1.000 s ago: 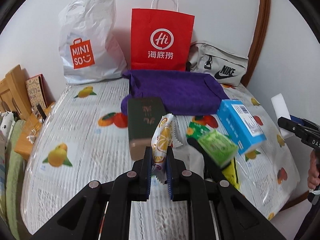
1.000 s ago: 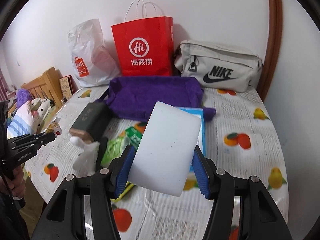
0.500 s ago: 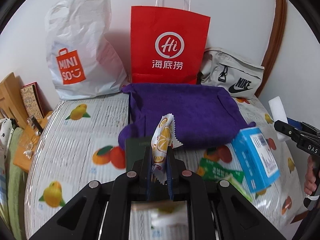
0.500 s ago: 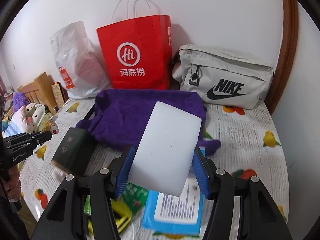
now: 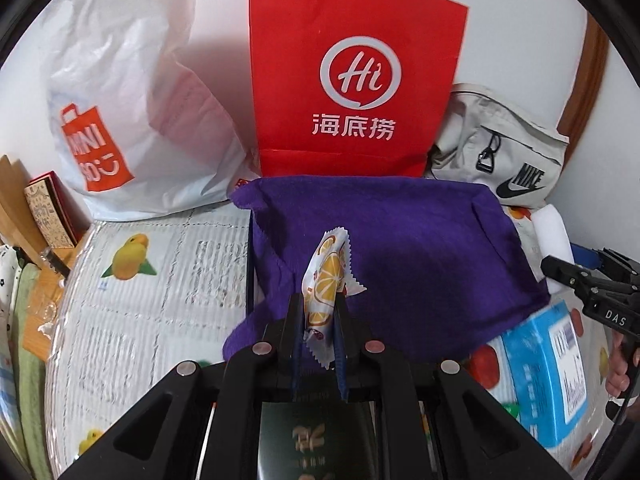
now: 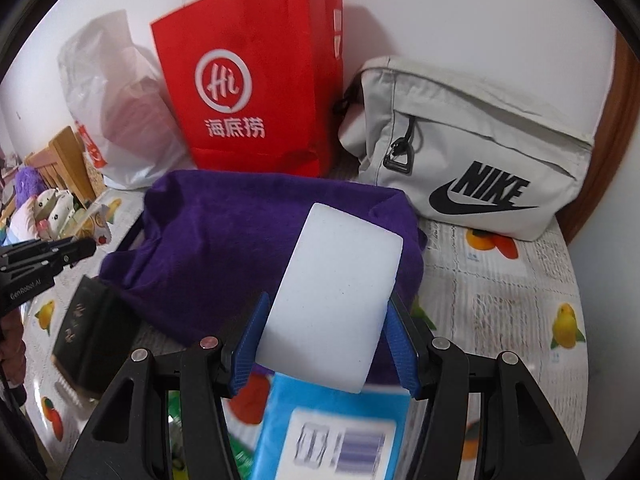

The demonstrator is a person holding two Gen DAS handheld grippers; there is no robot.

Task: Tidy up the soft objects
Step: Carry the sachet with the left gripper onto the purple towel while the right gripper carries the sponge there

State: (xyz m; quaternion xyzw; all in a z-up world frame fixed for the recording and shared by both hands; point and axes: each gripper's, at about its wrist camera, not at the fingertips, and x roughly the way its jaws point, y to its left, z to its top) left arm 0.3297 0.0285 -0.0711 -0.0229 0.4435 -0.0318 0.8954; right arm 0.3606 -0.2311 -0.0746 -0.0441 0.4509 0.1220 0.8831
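Observation:
My left gripper (image 5: 318, 312) is shut on a small white snack packet with orange slices (image 5: 326, 280), held upright over the near edge of the purple felt tray (image 5: 400, 248). My right gripper (image 6: 324, 324) is shut on a white sponge block (image 6: 336, 292), held above the tray's near right side (image 6: 224, 248). The sponge also shows at the right in the left wrist view (image 5: 554, 236). The tray looks empty inside.
A red paper bag (image 5: 352, 80), a white Miniso plastic bag (image 5: 132, 100) and a grey Nike pouch (image 6: 472, 160) stand behind the tray. A blue packet (image 5: 548, 368) and a dark green box (image 6: 88, 332) lie in front on the fruit-print table cover (image 5: 160, 280).
Both grippers have moved forward toward the purple tray with their loads. The tray and bags now look larger and closer; the green box and blue packet have dropped beneath the grippers.

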